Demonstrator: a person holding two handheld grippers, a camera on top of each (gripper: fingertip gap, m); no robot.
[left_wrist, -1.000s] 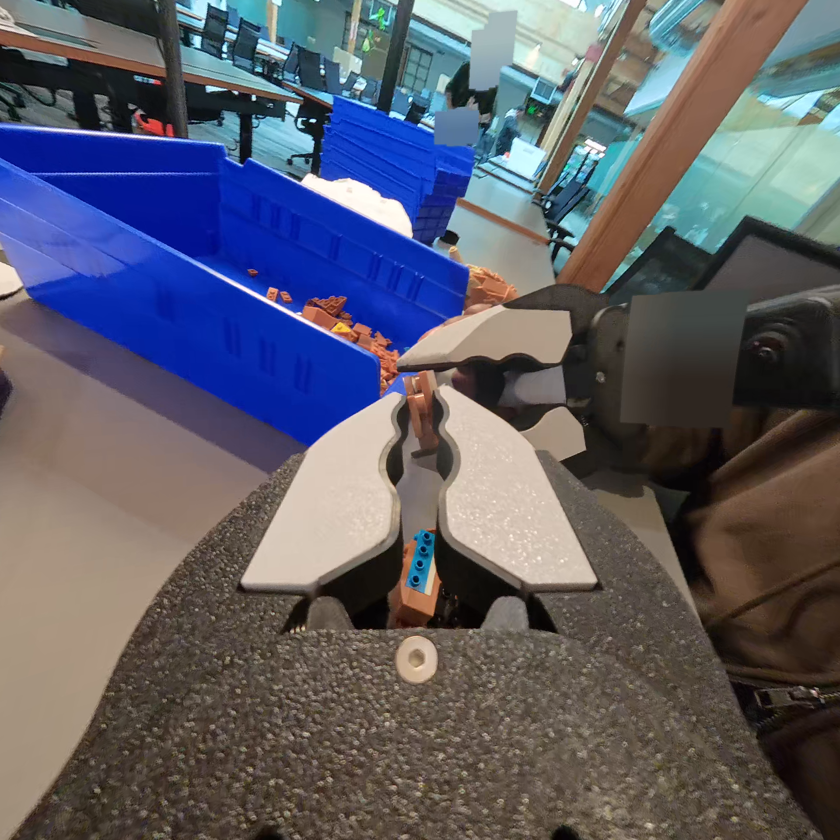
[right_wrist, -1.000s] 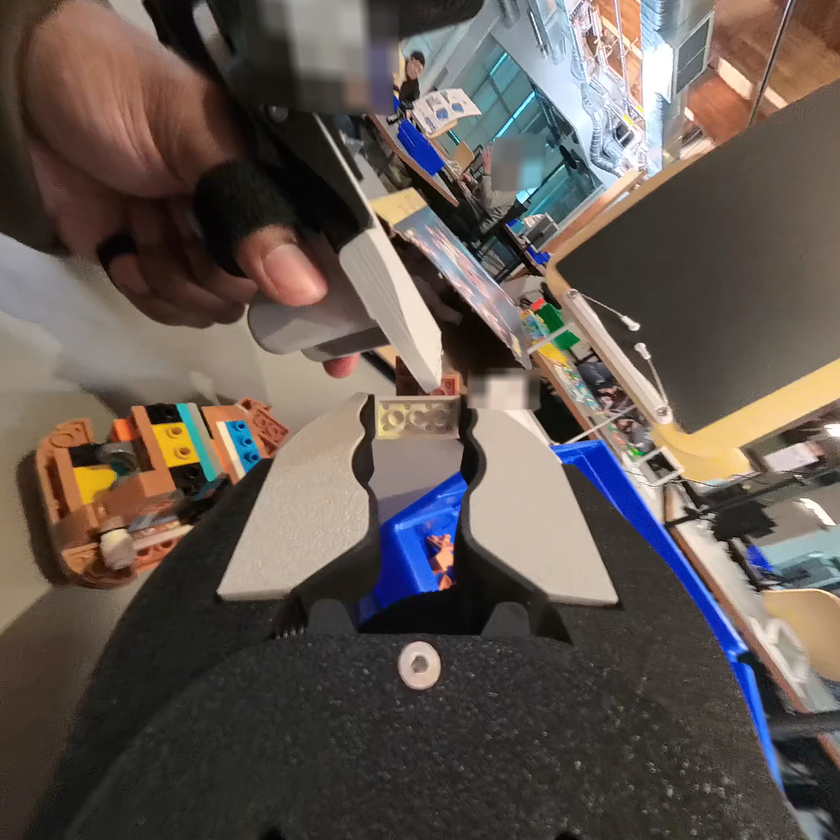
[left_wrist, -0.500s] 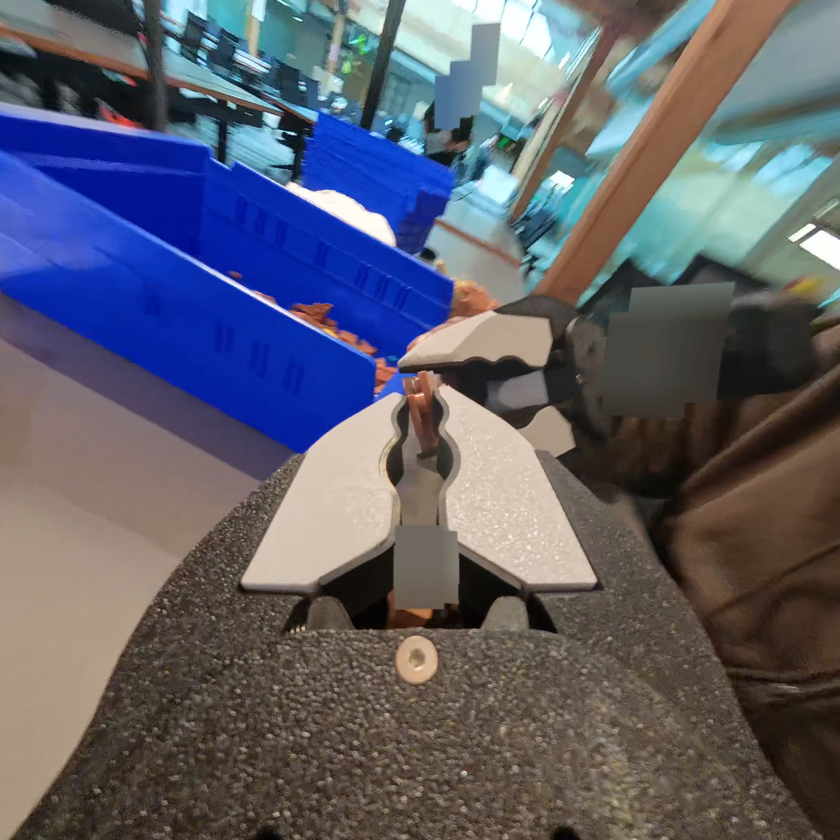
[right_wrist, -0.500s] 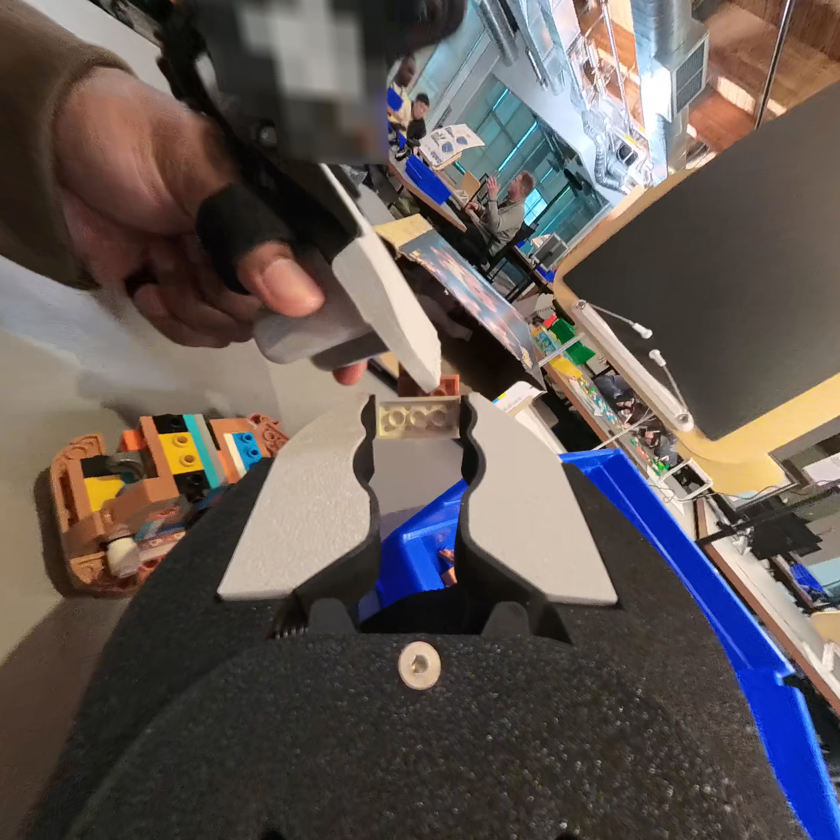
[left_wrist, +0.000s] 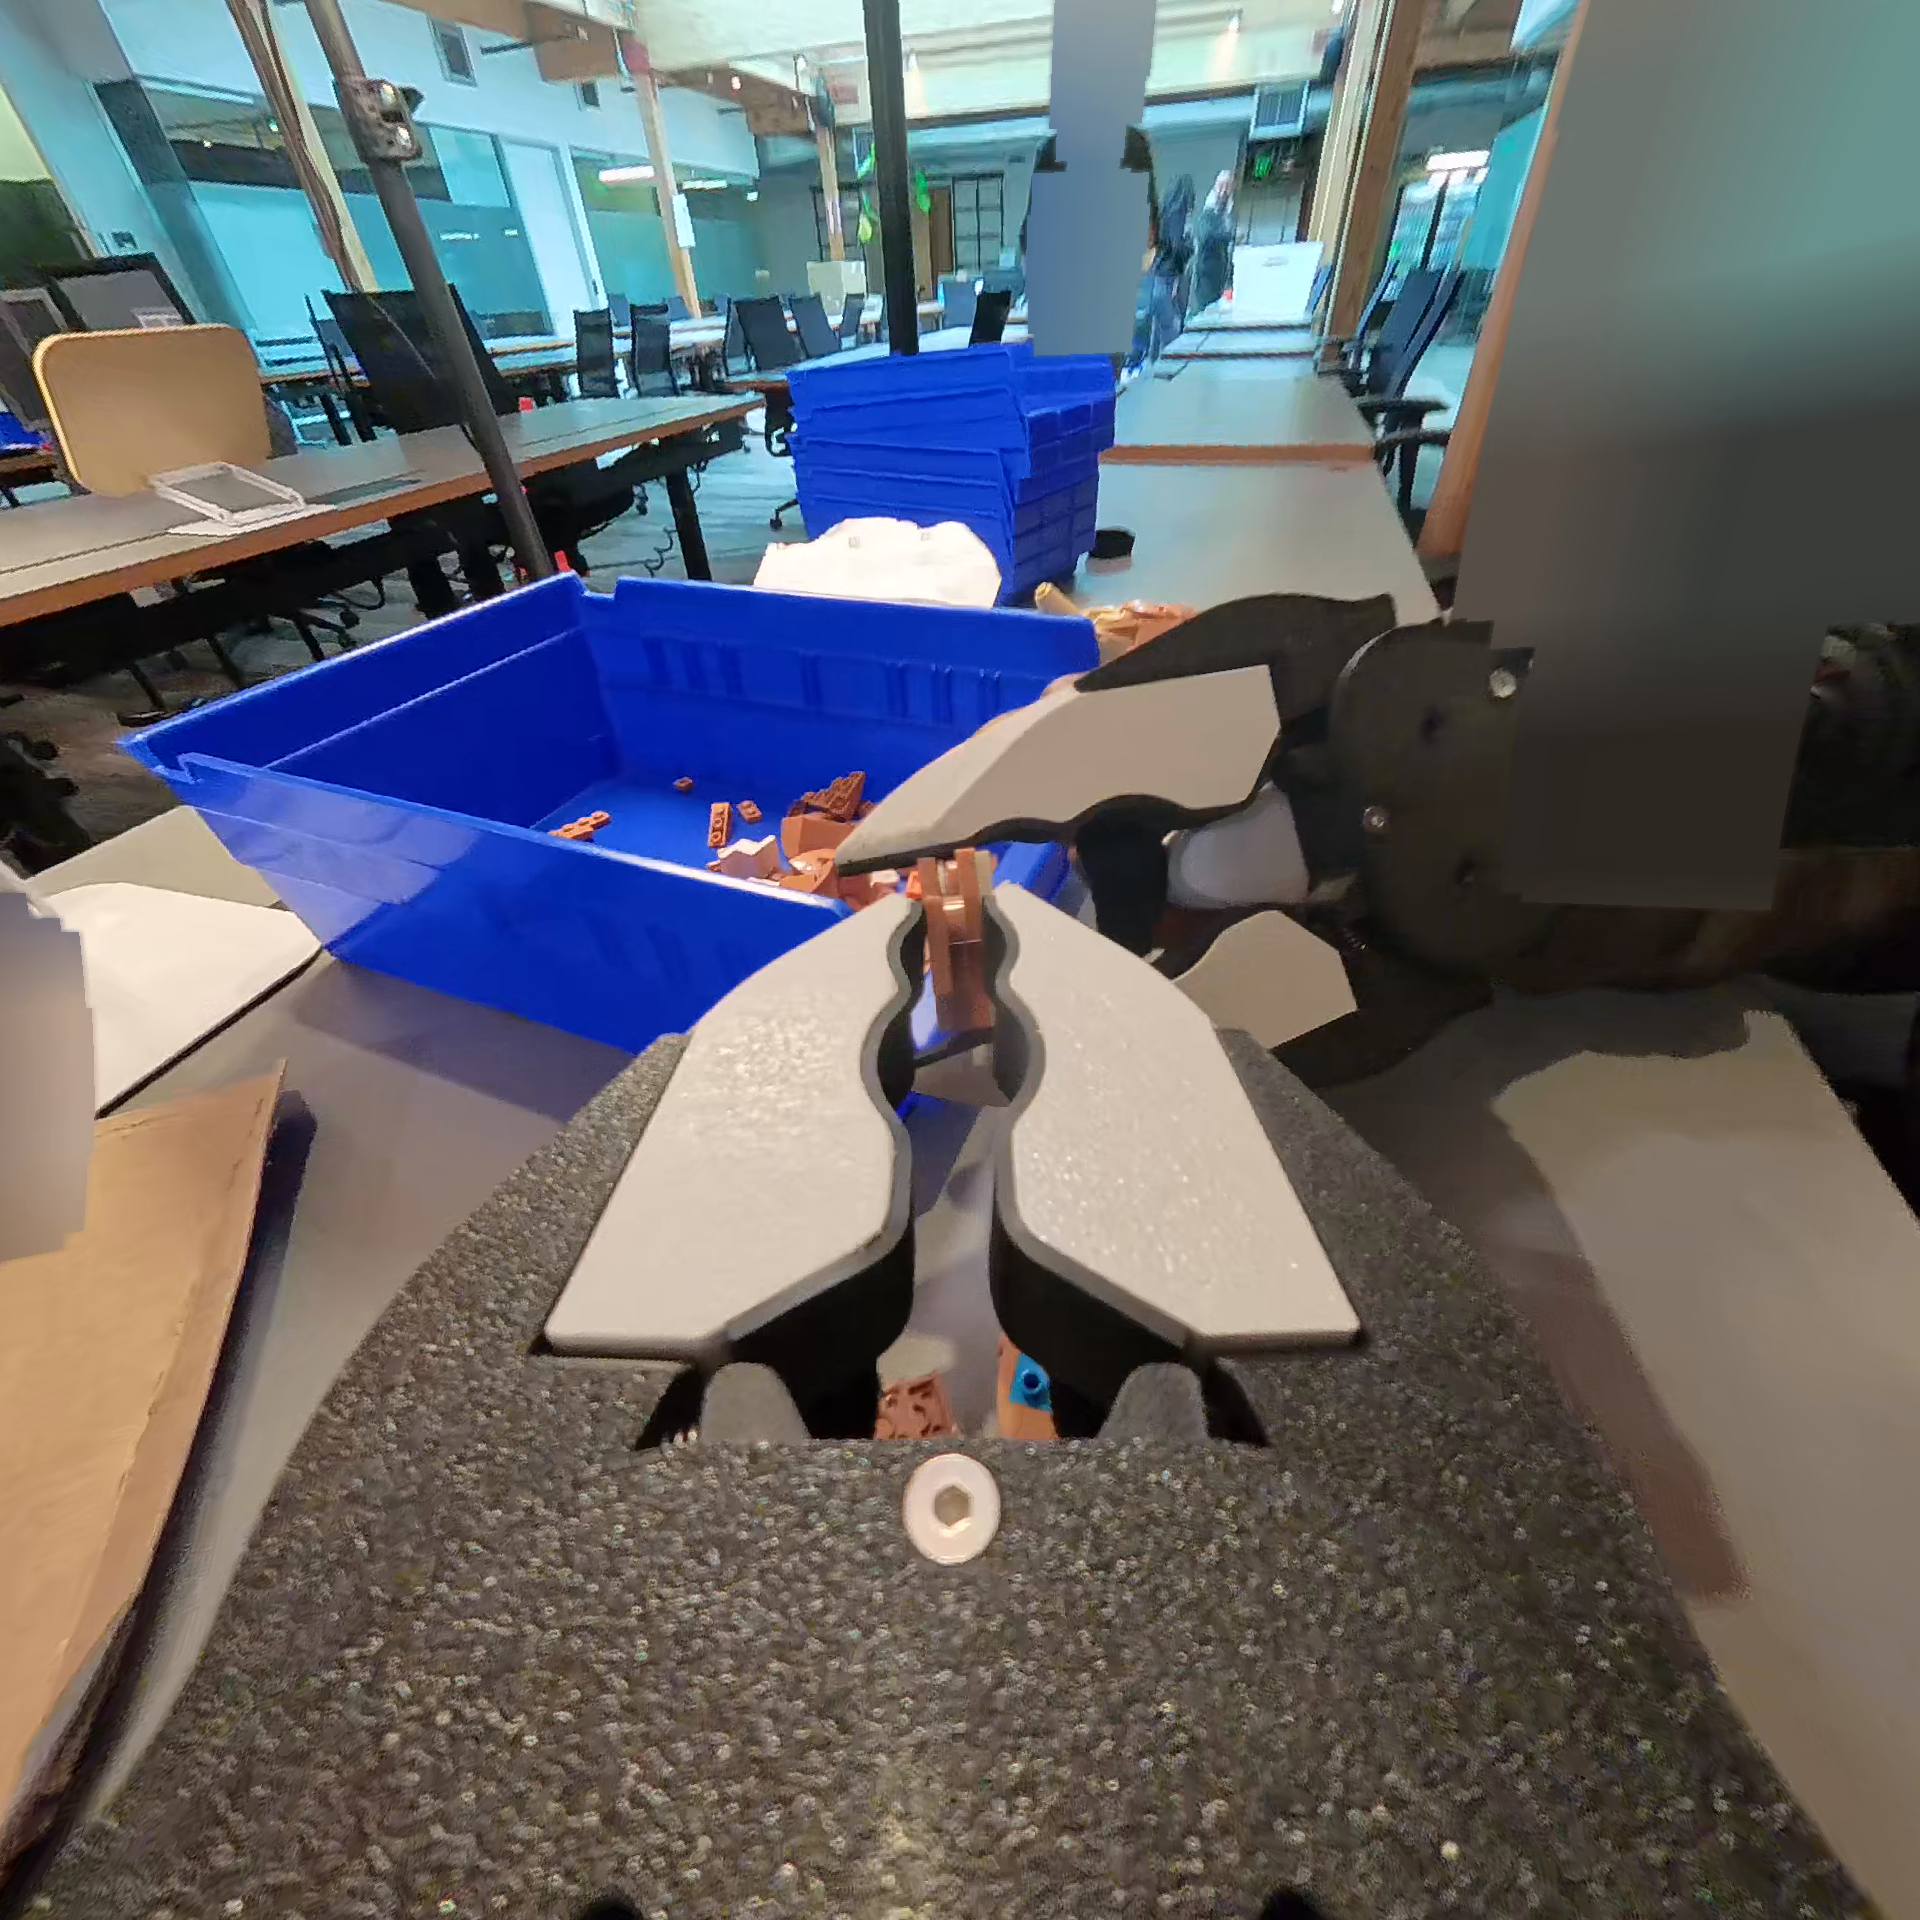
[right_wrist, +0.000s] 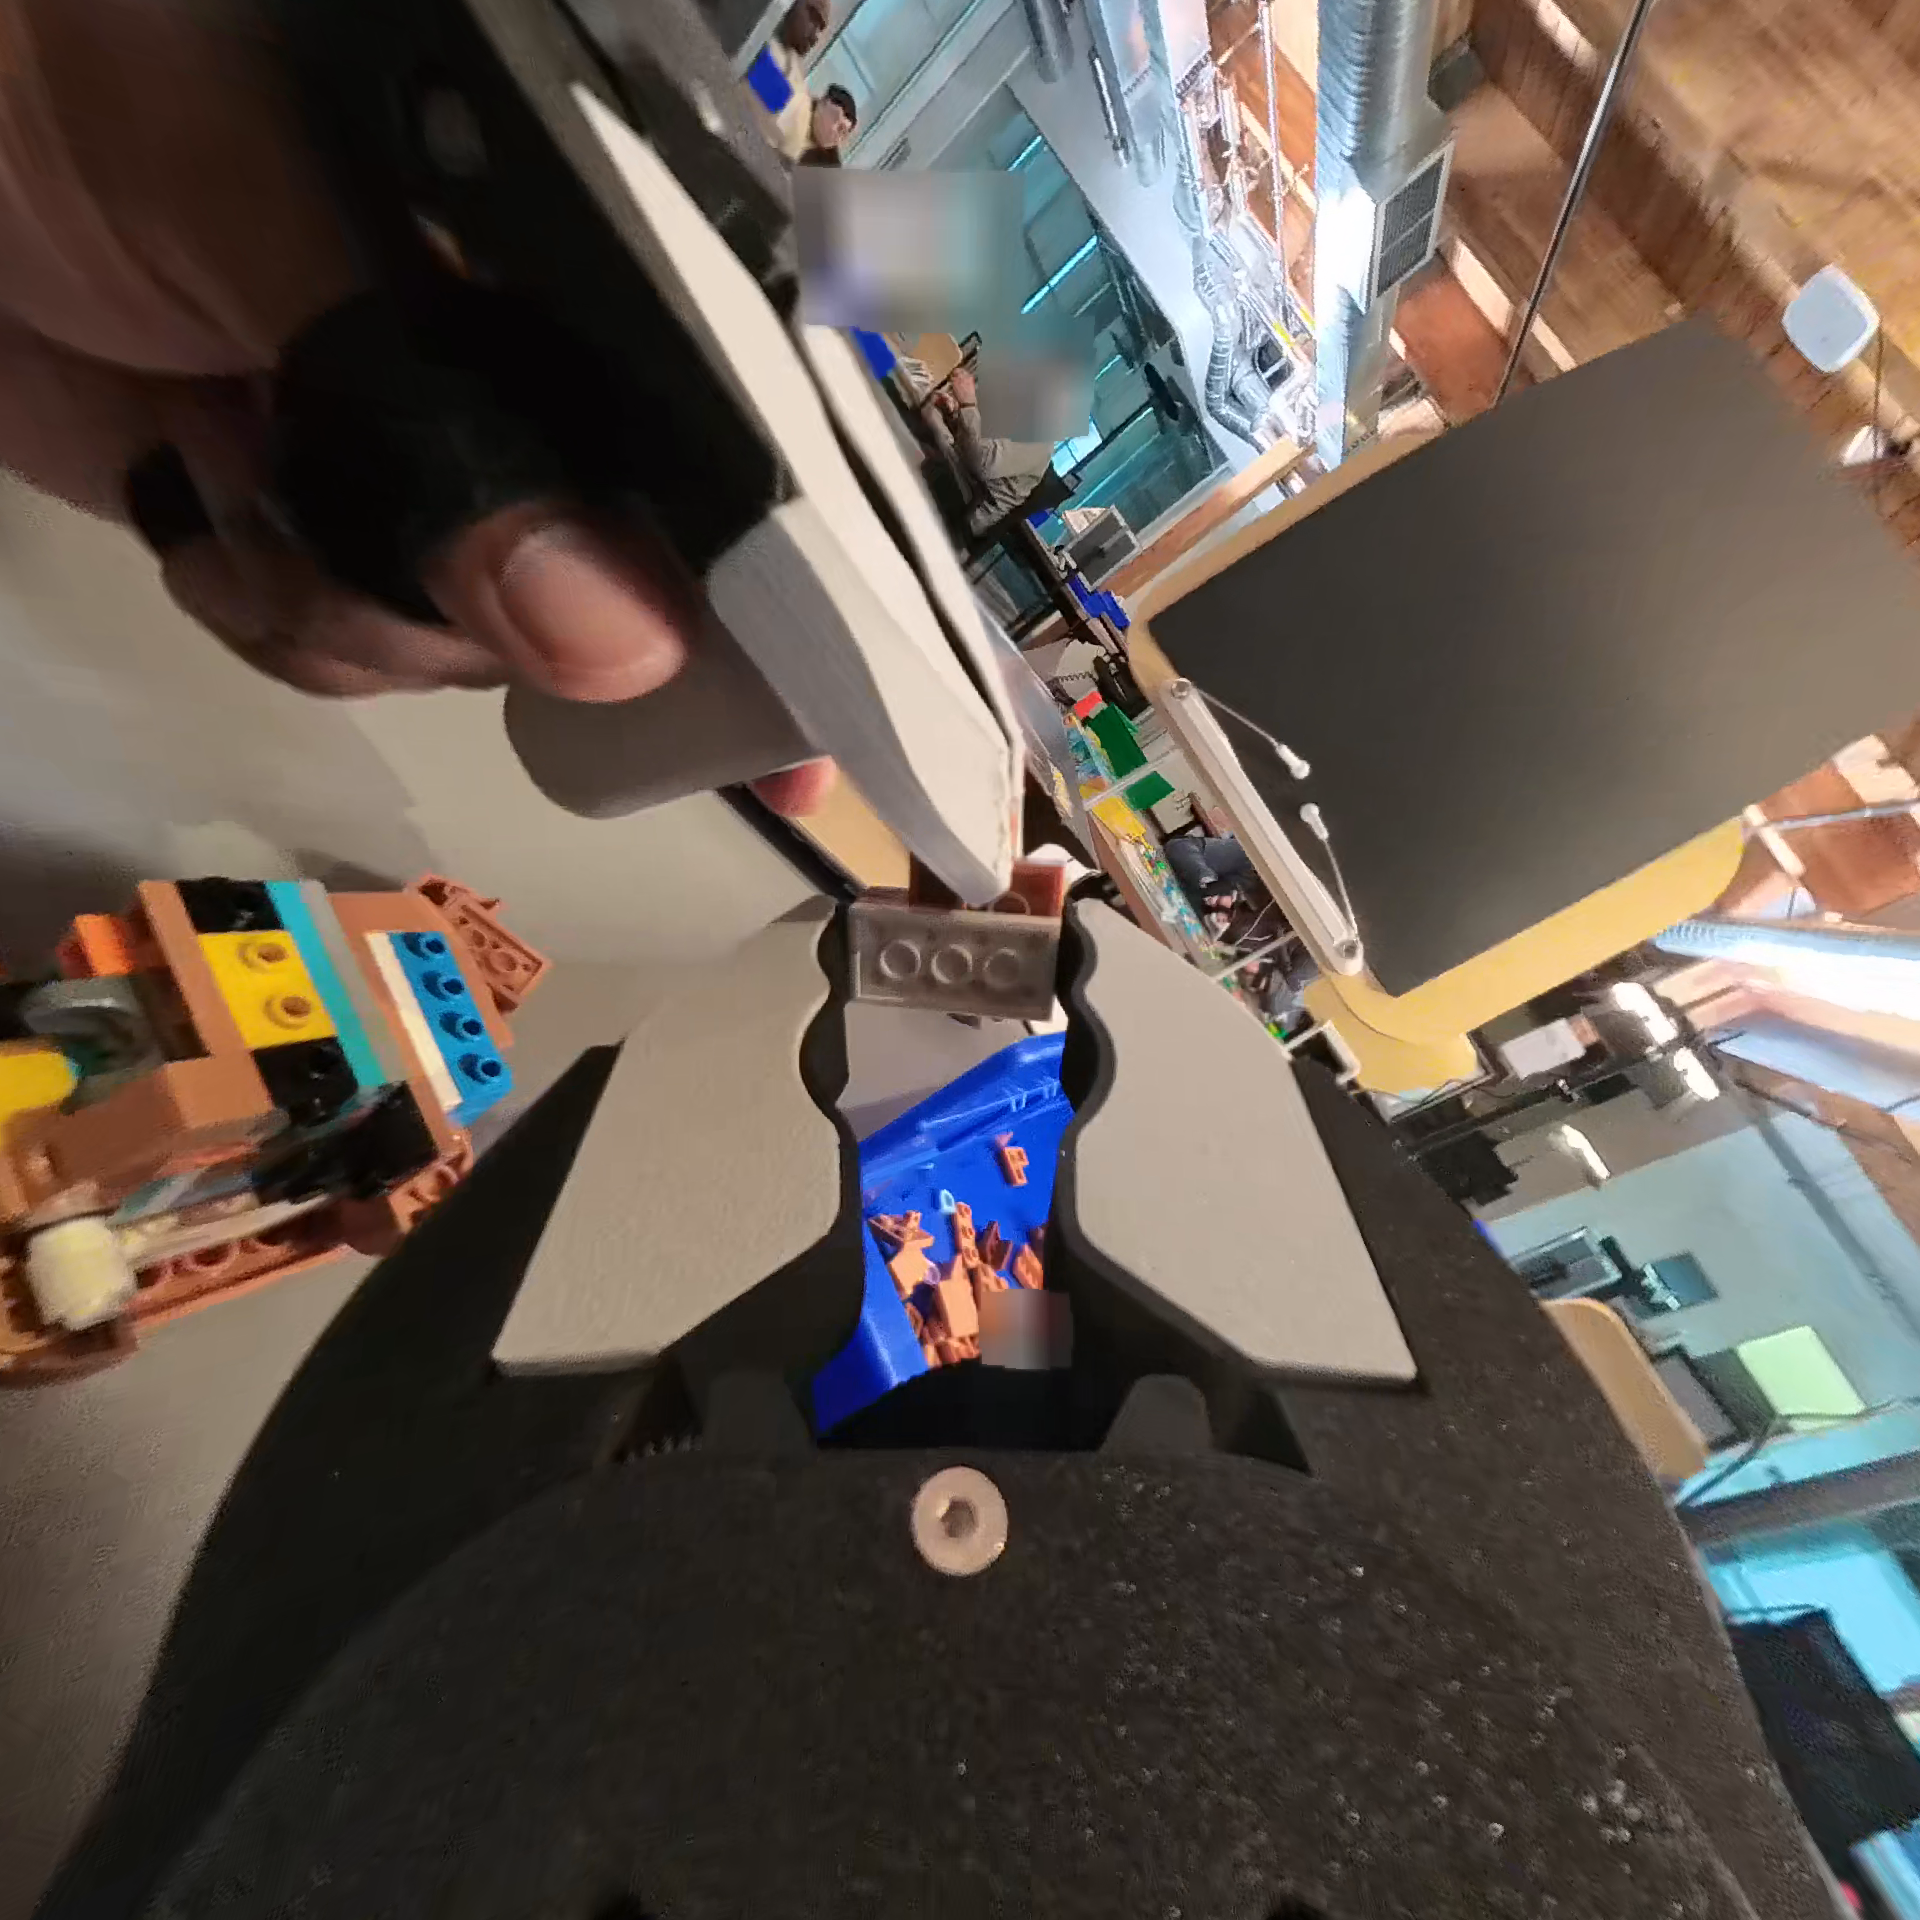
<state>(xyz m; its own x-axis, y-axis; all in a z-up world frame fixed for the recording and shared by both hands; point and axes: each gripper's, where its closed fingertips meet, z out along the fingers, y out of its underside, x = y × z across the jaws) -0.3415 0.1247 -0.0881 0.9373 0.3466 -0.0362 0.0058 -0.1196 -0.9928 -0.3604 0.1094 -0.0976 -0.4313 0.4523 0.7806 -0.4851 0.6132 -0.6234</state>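
At frame centre, the left claw (left_wrist: 954, 914) is clamped on a brown brick piece (left_wrist: 958, 961), touching the grey studded plate (right_wrist: 951, 966) clamped in the right claw (right_wrist: 953, 961).

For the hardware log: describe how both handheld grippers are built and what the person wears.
Left gripper and right gripper match: two flat light-grey wavy-edged jaws on a speckled black foam-like body with one pale centre screw. A black band wraps one finger of the hand.
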